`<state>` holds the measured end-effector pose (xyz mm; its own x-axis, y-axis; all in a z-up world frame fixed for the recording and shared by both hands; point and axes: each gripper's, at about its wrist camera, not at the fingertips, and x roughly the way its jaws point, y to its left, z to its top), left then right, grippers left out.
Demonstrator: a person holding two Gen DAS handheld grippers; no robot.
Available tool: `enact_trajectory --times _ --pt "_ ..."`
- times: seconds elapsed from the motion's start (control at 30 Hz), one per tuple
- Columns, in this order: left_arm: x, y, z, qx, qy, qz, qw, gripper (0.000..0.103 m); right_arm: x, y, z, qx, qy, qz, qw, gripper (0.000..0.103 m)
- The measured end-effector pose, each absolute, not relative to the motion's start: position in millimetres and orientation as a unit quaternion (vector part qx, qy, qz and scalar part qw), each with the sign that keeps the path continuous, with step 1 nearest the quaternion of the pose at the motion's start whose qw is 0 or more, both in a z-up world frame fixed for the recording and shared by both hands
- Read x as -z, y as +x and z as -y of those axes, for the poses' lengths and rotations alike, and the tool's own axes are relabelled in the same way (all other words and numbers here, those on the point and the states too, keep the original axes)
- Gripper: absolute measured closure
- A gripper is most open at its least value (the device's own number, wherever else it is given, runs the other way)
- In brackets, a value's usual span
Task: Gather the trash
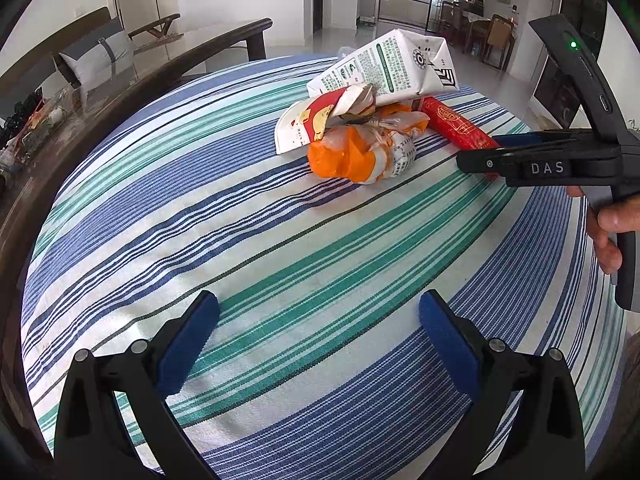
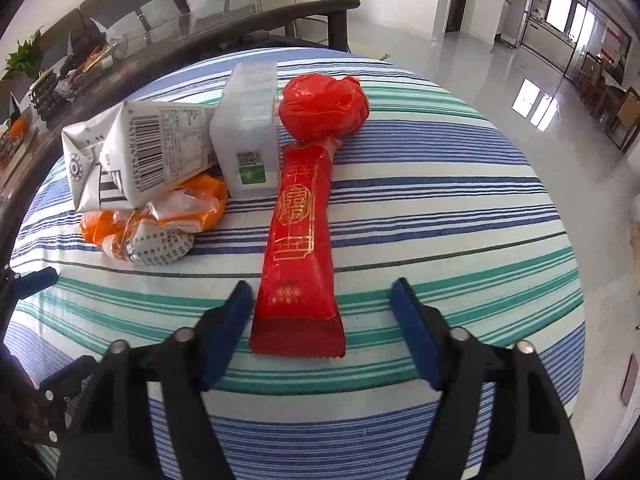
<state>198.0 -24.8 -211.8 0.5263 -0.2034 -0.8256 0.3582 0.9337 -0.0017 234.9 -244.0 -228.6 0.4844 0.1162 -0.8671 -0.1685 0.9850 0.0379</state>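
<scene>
Striped cloth (image 1: 280, 248) covers table; glossy, perhaps tiled, floor (image 2: 472, 60).

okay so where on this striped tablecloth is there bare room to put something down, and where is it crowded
Free: the wide stretch of striped tablecloth between the left gripper and the orange wrapper; also the cloth right of the long red packet. Crowded: the far side, where the white carton, translucent box and red bag bunch together.

i see a woven striped tablecloth (image 2: 440, 208), matt and slightly rough. the long red wrapper (image 2: 298, 248) is glossy foil-like plastic with gold print; the red bag (image 2: 322, 106) is crinkled shiny film. the milk carton (image 2: 136, 152) looks like matt coated paper. my gripper pads (image 2: 230, 332) are matt blue.
</scene>
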Motion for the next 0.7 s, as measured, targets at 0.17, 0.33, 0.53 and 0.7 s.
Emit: enact_trajectory --times 0.17,0.33,0.53,0.7 --pt "211.8 197.9 24.8 0.161 0.084 -0.459 0.87 0.004 224.6 217.3 262.4 -0.067 -0.015 -0.5 0.864 0.062" --pt "211.9 197.9 24.8 0.161 0.084 -0.459 0.87 0.004 221.5 176.2 283.1 -0.052 -0.002 -0.492 0.869 0.062" --pt "211.8 197.4 24.9 0.161 0.084 -0.459 0.87 0.004 219.5 132.0 280.7 -0.055 -0.002 -0.471 0.88 0.061" --pt "212.1 196.8 24.7 0.16 0.083 -0.459 0.87 0.004 225.1 128.0 275.4 -0.051 0.004 -0.458 0.887 0.035"
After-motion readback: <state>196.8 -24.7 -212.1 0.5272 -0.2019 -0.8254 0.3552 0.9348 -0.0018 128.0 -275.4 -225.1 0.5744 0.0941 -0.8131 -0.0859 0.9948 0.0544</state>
